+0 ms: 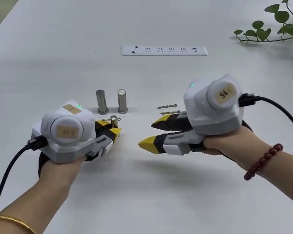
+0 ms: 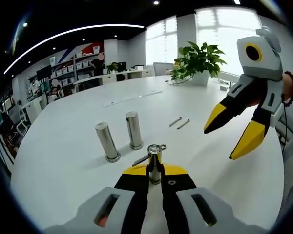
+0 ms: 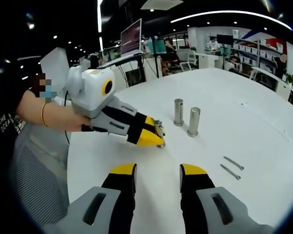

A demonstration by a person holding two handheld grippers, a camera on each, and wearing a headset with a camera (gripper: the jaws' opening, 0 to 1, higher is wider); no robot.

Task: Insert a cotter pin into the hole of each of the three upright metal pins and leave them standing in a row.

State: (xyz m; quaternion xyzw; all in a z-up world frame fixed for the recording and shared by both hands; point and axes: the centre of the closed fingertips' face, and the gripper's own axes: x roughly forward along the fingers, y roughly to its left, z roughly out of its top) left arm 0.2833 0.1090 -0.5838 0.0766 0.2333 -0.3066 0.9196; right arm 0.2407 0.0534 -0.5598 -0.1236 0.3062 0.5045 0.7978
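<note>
The left gripper (image 2: pixel 155 173) is clamped on an upright pin (image 2: pixel 155 160) with a cotter pin (image 2: pixel 142 158) through its hole. The right gripper (image 3: pixel 158 171) is spread and empty above the table (image 1: pixel 136 200). Beyond, two pins (image 2: pixel 108 141) stand side by side, and two loose cotter pins (image 2: pixel 179 122) lie to their right.

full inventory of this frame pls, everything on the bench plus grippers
metal pins: 3, silver; two upright side by side mid-table, third in the left jaws
cotter pins: 3, grey; two loose right of the standing pins, one through the held pin
power strip: 1, white, far side
plant: 1, green, far right corner
table: 1, white
left hand-held gripper: shut on a metal pin
right hand-held gripper: open, empty
</note>
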